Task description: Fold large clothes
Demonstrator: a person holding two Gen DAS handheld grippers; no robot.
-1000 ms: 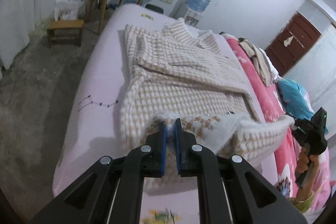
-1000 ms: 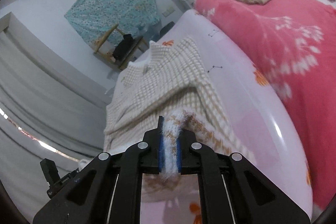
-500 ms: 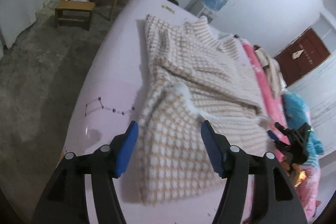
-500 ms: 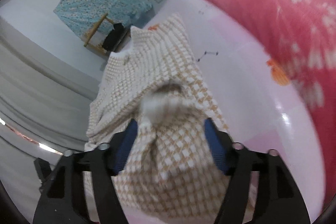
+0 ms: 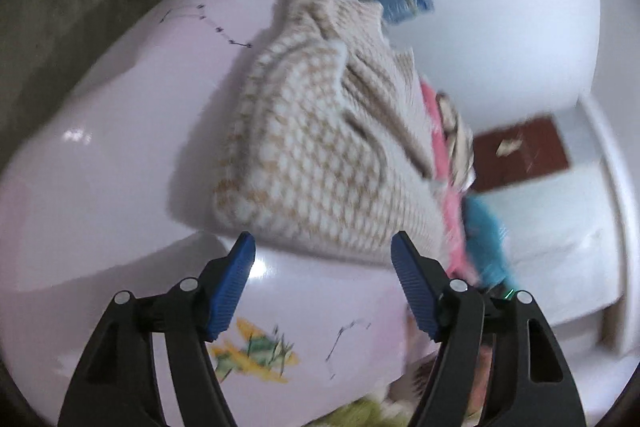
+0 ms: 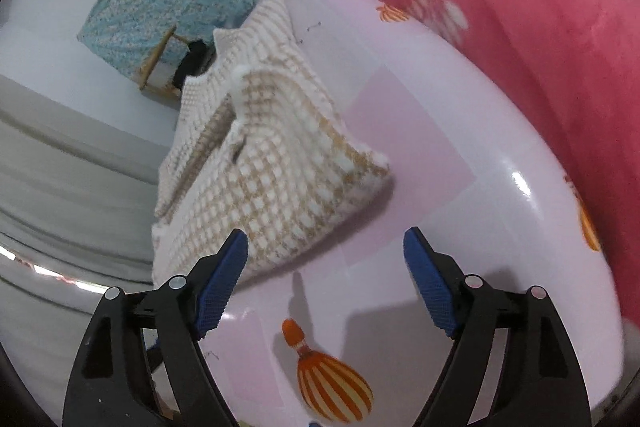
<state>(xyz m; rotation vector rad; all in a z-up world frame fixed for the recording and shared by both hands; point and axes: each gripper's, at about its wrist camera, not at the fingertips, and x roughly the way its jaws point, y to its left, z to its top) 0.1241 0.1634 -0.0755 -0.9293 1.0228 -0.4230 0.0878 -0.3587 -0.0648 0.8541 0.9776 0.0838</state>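
Since the earlier frames both grippers had let go of the sweater's hem, which they had pinched a second before, and had dropped back toward the near edge of the bed; their jaws had just been opening and nothing lay between them now. The folded hem had fallen onto the rest of the garment.

The left gripper [image 5: 322, 263] pointed downward at a slant and was rolled, so the bed [image 5: 120, 155] ran tilted through its view, which was blurred. The right gripper [image 6: 326, 259] also pointed down at a slant, over the bed's [image 6: 460, 195] near part.

The sweater [image 5: 320, 155] was a thick, fluffy knit in a beige and white check, folded into a plump, rounded bundle with a soft white fringe along its turned edge. It lay on the bed, just beyond both sets of fingertips. In the right view the sweater [image 6: 272, 171] sat to the left of centre. The bed's cover was smooth, glossy pale pink, printed with orange striped balloons [image 6: 332, 383]. A fleecy pink blanket [image 6: 520, 27] with white leaf sprigs lay beside it on the right.

Both pairs of black jaws with ribbed blue pads stood wide apart and released. The left gripper's pads touched nothing. The right gripper's left pad [image 6: 220, 287] overlapped the sweater's near corner in the picture; whether it touched I could not tell
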